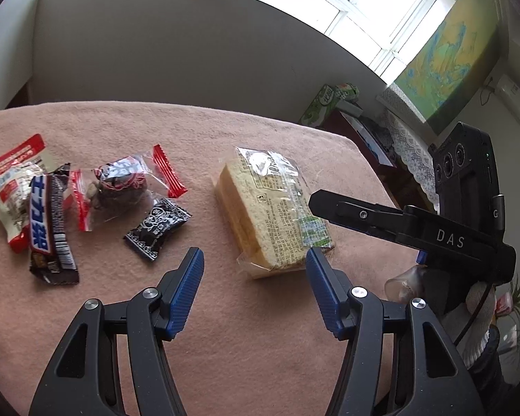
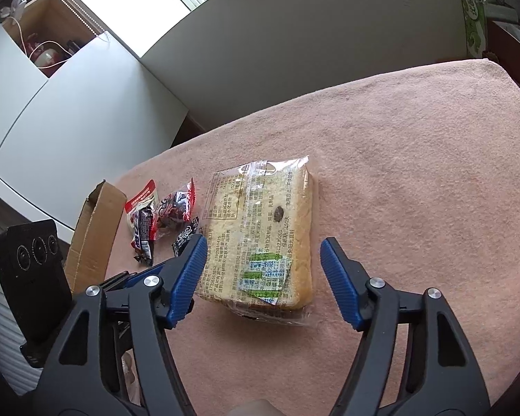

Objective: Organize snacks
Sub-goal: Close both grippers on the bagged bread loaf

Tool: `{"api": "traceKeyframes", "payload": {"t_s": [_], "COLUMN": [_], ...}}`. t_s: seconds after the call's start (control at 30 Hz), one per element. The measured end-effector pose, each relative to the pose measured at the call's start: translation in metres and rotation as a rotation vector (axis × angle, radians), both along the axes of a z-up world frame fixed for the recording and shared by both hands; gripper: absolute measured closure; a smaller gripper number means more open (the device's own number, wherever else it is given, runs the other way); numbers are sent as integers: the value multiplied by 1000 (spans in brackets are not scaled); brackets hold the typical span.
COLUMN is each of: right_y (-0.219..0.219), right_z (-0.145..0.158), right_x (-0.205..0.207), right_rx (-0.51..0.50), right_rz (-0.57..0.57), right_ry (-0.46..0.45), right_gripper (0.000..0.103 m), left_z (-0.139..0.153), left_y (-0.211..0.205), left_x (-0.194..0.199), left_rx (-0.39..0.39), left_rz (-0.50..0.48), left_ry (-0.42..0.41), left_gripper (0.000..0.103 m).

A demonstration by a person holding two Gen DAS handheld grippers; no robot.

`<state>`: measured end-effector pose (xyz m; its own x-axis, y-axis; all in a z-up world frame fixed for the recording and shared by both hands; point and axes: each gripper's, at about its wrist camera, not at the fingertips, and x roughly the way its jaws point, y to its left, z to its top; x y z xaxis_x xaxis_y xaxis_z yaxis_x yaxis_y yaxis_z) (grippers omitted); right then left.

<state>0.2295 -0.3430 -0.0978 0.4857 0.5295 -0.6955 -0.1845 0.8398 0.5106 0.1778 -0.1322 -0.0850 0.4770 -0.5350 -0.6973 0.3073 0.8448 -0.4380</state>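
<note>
The right gripper [image 2: 263, 270] hangs with its blue ribbed pads spread wide on either side of the near end of the wrapped bread [image 2: 260, 239], the pads clear of the wrapper and pressing on nothing. The left gripper [image 1: 254, 286] is likewise parted to a middling width with only bare cloth between its fingers; its right-hand pad sits just beside the bread's near corner without gripping it. In the left wrist view the right gripper's black finger reaches in over the bread's near end. The bread [image 1: 270, 211] is a thick, square, pale yellow block of slices sealed in clear, crinkled film, lying flat on the pink cloth of the table [image 2: 416, 159], about midway across it and well in from the far edge. Its upper face carries dense black print, a boxed table of figures toward the far end, and green, white and blue labels toward the near end. A loose cluster of small snacks lies toward the table's left side, well apart from the bread: a black patterned sachet [image 1: 157, 228] nearest it, a clear packet with red ends [image 1: 121, 187] behind that, a dark brown bar with white and blue lettering [image 1: 52, 225], and a red and white pouch [image 1: 12, 187] partly under the bar. A brown cardboard box [image 2: 93, 235] stands open at the table's left edge, just beyond the cluster.
</note>
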Motion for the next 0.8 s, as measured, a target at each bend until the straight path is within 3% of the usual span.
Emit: {"api": "traceKeyframes", "payload": {"t_s": [0.27, 0.37, 0.5, 0.8], "right_y": [5, 4, 3, 15], "right_z": [-8, -9, -9, 0], "right_x": [5, 5, 3, -13], "right_rx": [7, 2, -10, -39], "right_rz": [18, 15, 18, 29], "right_ry": [21, 25, 24, 3], "right_gripper": [43, 53, 61, 63], "left_z": [-9, -9, -6, 2], "left_y": [-11, -13, -15, -21], "left_x": [11, 13, 13, 8], "left_rx": [-4, -14, -10, 6], "left_rz": [-29, -44, -55, -57], "left_ry": [27, 34, 34, 10], "left_gripper": [52, 59, 60, 60]}}
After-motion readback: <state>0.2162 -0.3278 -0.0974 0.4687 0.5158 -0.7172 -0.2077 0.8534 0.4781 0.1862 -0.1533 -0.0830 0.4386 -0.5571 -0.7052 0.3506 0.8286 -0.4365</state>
